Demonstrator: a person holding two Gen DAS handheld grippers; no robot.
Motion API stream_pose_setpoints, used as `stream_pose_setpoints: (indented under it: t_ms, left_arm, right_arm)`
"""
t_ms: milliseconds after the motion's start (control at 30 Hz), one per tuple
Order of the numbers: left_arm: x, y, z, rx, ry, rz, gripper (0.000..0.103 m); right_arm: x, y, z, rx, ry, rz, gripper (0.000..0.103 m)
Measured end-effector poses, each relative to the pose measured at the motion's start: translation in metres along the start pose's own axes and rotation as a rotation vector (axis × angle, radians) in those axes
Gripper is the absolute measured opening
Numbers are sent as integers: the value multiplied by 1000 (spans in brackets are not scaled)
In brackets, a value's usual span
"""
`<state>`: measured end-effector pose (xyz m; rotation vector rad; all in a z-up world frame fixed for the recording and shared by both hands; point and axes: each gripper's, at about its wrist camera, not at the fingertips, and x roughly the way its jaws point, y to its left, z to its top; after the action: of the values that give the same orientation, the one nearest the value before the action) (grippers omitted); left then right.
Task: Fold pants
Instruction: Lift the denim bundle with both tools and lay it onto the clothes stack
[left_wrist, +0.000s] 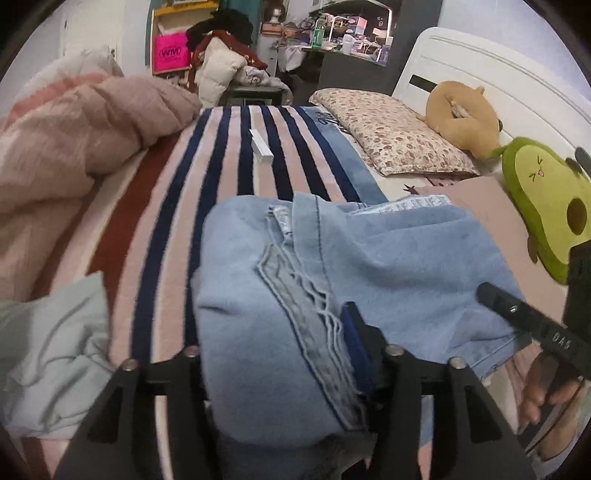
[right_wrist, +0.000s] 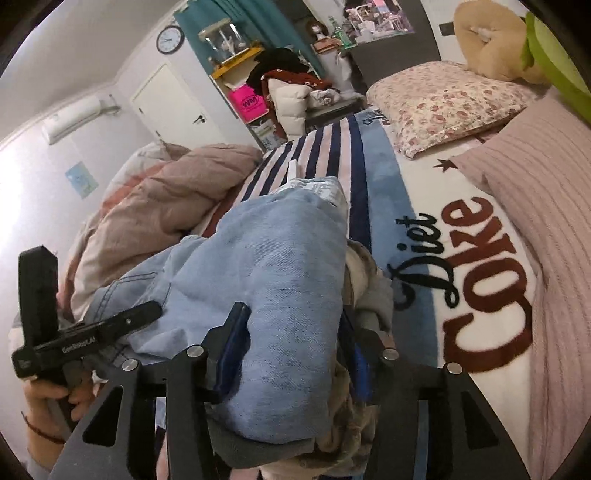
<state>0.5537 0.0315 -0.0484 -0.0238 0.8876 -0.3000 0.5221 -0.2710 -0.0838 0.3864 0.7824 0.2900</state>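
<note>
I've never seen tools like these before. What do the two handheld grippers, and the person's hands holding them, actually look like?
Both are matte black. The left gripper and right gripper each have angular cut-out arms with silver bolts and blue pads on the fingers. Seen from the right wrist view, the left one's side carries white "GenRobot.AI" lettering. The hands are bare; the left hand wears a thin red wrist string.

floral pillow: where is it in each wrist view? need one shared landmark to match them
Left wrist: floral pillow upper right of centre, below the white headboard.
Right wrist: floral pillow upper right, beside the striped blanket.
Shared landmark: pink bag on the far shelf.
</note>
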Motion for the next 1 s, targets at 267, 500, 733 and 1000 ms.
stream_pose_setpoints:
  t_ms: [267, 500, 733, 1000]
  left_arm:
    - [-63, 15, 9, -60, -183, -53, 55]
    - [-35, 12, -7, -36, -83, -75, 55]
    - [-12, 19, -33, -85, -50, -160, 55]
    - [-22, 12, -40, -62, -74, -112, 55]
  right_arm:
    - [-68, 23, 7, -87, -148, 38, 45]
    - [-39, 40, -1, -135, -25, 32, 42]
    - [-16, -7, -19, -65, 46, -64, 51]
    - [-19, -13, -24, -56, 27, -73, 51]
